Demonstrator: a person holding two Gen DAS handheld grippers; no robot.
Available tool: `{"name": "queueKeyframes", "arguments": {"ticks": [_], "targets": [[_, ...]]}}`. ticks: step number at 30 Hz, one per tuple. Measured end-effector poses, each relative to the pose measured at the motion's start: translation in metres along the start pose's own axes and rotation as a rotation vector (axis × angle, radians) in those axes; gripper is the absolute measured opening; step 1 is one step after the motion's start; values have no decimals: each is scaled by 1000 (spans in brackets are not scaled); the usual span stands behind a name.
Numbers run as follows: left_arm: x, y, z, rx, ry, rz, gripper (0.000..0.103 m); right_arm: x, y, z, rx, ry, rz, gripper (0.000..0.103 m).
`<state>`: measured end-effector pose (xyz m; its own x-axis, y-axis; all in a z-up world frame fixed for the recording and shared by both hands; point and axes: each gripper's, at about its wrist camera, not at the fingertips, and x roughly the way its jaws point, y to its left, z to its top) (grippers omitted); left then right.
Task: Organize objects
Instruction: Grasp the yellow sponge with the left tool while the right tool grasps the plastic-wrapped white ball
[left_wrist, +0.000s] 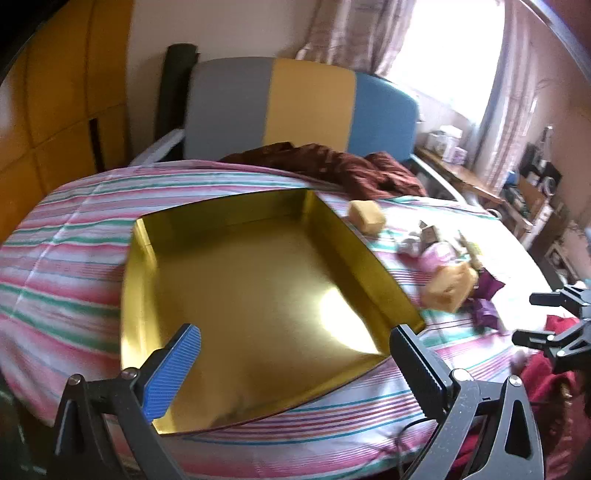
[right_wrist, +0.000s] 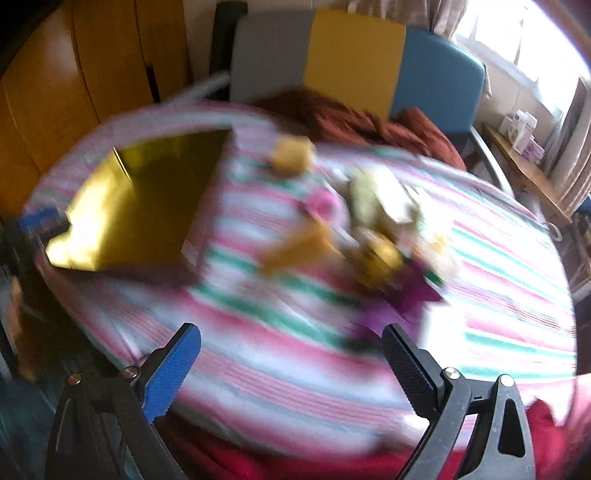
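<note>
Here, a shallow gold tray (left_wrist: 258, 288) is seen lying on the striped bedspread (left_wrist: 66, 240), with nothing visible inside it. The left gripper (left_wrist: 295, 363) is held above the tray's near edge, jaws spread wide and grasping nothing. Small objects (left_wrist: 443, 266), among them a yellow block (left_wrist: 367, 216), are scattered just right of the tray. The right gripper (right_wrist: 291, 360) is likewise spread and unloaded, above the bedspread near the blurred objects.

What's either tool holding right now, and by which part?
Nothing. The left tool is open over the empty gold tray; the right tool is open above the striped cover, short of the small items.
</note>
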<state>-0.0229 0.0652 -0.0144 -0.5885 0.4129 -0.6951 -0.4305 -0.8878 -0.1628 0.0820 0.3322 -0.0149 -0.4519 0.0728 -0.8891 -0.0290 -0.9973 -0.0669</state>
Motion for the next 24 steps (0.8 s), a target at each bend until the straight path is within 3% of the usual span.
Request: {"name": "queueKeyframes", "arguments": {"ticks": [6,10,12,14,19,24], "targets": [[10,-22,9,43,28,-93,103,28,-71,-44,43,281,-100,99],[14,-45,14,97,37,-149,103,53,-89,-57,74,389,-96,81],[15,-52,16,111,27,-171,103,63,-92,-62,74,426,-96,78],[18,-61,20,131,28,-203,103,68,-96,-64,82,432,-97,68],[30,-91,26,217,68,-260,103,67,-99,-68,89,413,-91,62],[50,-125,33,296,103,-255,103,59,-105,-74,131,347,-96,58]]}}
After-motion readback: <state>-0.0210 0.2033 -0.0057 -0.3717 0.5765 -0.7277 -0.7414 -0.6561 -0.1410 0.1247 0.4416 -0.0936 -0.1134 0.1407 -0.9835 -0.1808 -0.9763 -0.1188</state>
